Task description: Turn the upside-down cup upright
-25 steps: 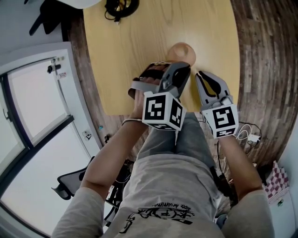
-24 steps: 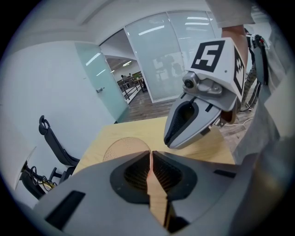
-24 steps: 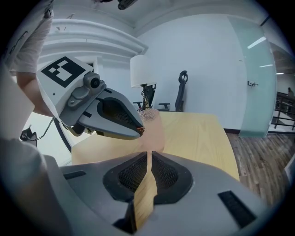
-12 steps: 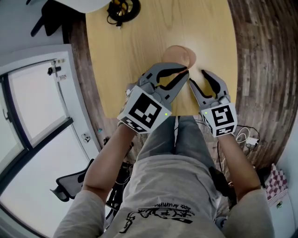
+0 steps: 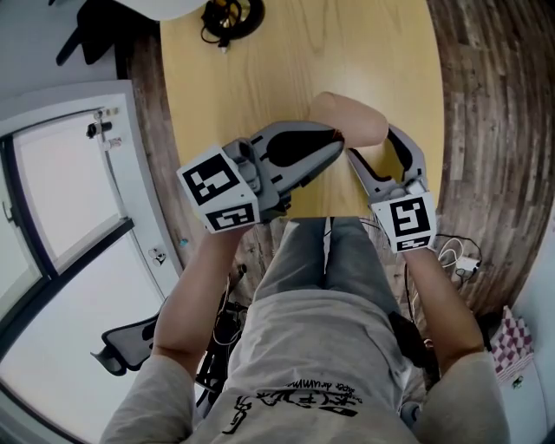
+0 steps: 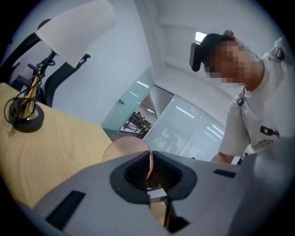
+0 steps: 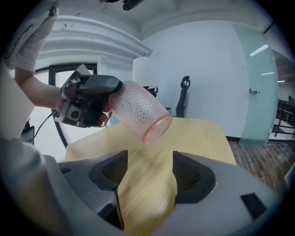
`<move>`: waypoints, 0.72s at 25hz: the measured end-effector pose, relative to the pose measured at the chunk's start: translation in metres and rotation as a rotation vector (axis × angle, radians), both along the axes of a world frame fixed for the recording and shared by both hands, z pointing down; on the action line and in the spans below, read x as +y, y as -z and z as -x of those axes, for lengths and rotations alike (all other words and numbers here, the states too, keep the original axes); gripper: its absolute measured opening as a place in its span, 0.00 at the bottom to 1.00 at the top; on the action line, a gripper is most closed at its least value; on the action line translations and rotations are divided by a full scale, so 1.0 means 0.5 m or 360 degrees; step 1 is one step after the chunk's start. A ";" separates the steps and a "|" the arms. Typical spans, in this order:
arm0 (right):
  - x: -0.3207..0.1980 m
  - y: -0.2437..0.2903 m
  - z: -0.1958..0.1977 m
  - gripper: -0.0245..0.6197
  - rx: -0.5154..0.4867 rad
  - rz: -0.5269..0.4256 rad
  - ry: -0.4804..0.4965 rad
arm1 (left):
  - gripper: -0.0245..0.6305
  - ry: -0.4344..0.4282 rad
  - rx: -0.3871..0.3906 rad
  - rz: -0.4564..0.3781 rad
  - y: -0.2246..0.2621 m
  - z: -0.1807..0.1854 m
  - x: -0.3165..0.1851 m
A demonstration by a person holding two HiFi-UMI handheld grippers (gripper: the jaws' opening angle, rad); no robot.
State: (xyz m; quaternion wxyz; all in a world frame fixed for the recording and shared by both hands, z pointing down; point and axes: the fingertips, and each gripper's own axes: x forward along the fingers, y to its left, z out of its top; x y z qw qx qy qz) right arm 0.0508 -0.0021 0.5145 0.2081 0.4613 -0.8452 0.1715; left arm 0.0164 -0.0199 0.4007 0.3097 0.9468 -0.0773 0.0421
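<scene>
At the far left of the head view a white-framed window [image 5: 61, 191] runs beside the pale wooden table [image 5: 260, 69], and a black round lamp base [image 5: 227, 13] with its cable sits at the table's far edge.

Next comes your left gripper [image 5: 336, 141], reaching across in front of you with its marker cube turned to your left. Its jaws are nearly together and clamped on the pink, dimpled cup [image 5: 355, 120]. In the left gripper view a thin edge of the cup's wall stands between the two ribbed pads [image 6: 136, 173], with the rest of the cup [image 6: 124, 146] bulging beyond them.

You hold the cup above the table, neither upright nor upside down. In the right gripper view it slants down and away from the left gripper [image 7: 90, 99], and its free end dips toward the tabletop. That free end looks like the thick base, though the frosted glass makes this hard to tell.

Just to the right is your right gripper [image 5: 375, 149], with the cup close above it (not touching, as far as the views show). Its jaws are opening with only bare tabletop between them, so it holds nothing.

Dark plank floor [image 5: 494, 104] fills the right edge.
</scene>
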 end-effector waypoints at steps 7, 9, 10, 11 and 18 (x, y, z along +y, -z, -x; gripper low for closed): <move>-0.002 0.043 0.033 0.48 -0.0593 -0.0004 0.0033 | 0.07 0.0089 0.0342 0.0206 0.007 0.025 -0.013; -0.004 0.064 0.027 0.48 -0.0916 0.0035 -0.0042 | 0.07 0.0123 0.0397 0.0238 0.008 0.030 -0.018; -0.006 0.072 0.022 0.49 -0.1054 0.0051 -0.0089 | 0.07 0.0135 0.0407 0.0246 0.007 0.031 -0.020; -0.008 0.078 0.018 0.49 -0.1160 0.0063 -0.0126 | 0.07 0.0142 0.0409 0.0247 0.005 0.032 -0.020; -0.019 0.102 0.016 0.57 -0.1651 0.0173 -0.0224 | 0.07 0.0179 0.0419 0.0254 -0.006 0.023 -0.022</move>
